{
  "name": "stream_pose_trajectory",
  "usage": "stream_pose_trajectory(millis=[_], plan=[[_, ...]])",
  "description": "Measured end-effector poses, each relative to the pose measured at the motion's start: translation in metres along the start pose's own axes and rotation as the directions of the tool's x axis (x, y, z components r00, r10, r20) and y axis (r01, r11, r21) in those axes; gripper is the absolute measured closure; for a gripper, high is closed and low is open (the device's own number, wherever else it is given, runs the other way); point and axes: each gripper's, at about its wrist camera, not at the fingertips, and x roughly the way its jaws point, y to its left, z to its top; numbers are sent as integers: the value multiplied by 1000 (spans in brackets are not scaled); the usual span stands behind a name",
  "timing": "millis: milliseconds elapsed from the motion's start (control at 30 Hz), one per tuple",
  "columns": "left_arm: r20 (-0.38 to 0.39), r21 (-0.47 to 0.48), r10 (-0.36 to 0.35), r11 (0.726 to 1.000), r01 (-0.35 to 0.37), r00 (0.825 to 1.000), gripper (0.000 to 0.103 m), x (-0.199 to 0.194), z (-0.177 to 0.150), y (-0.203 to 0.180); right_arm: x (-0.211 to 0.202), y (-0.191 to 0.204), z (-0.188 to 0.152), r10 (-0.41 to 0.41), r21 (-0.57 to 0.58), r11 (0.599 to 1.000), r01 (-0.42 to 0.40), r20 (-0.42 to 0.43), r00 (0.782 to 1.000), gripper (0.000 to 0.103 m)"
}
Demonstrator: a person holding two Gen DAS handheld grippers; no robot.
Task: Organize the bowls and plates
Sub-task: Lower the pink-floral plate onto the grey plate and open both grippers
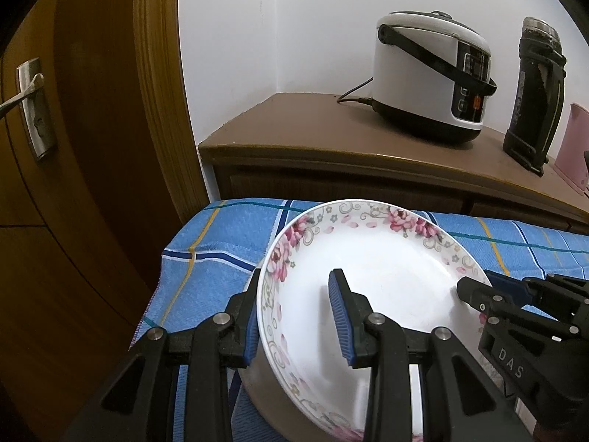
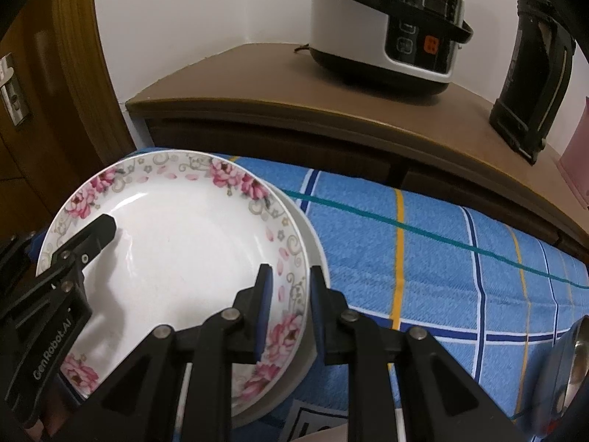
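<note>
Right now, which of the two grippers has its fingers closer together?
The right gripper, pinching the flowered plate's rim; the left gripper straddles the opposite rim with a wider gap.

Right tongs point(image 2: 288, 313) straddle the floral plate's point(image 2: 184, 243) rim, apparently gripping it, above the blue checked cloth point(image 2: 441, 258).

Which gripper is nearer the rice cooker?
Right, though only judged. The right gripper straddles the floral plate's rim on the side towards the rice cooker; the left gripper straddles the opposite rim, by the door.
</note>
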Motion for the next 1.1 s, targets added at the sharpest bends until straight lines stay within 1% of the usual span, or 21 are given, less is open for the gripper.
stream_pose_trajectory(millis=[500, 633, 1000, 1100], plan=[[-57, -18, -17, 1000, 16, 998, 66, 11, 1, 3, -4, 4, 1, -14, -5, 1000, 14, 15, 1000, 83], [-89, -36, -42, 999, 39, 995, 66, 16, 1, 7, -5, 3, 2, -14, -1, 1000, 14, 22, 1000, 83], [-107, -67, -65, 996, 58, 992, 66, 19, -1, 12, -7, 6, 1, -14, -17, 1000, 15, 28, 1000, 83], [-123, -66, -67, 996, 59, 990, 66, 22, -1, 12, -8, 6, 1, -14, -17, 1000, 15, 31, 999, 83]])
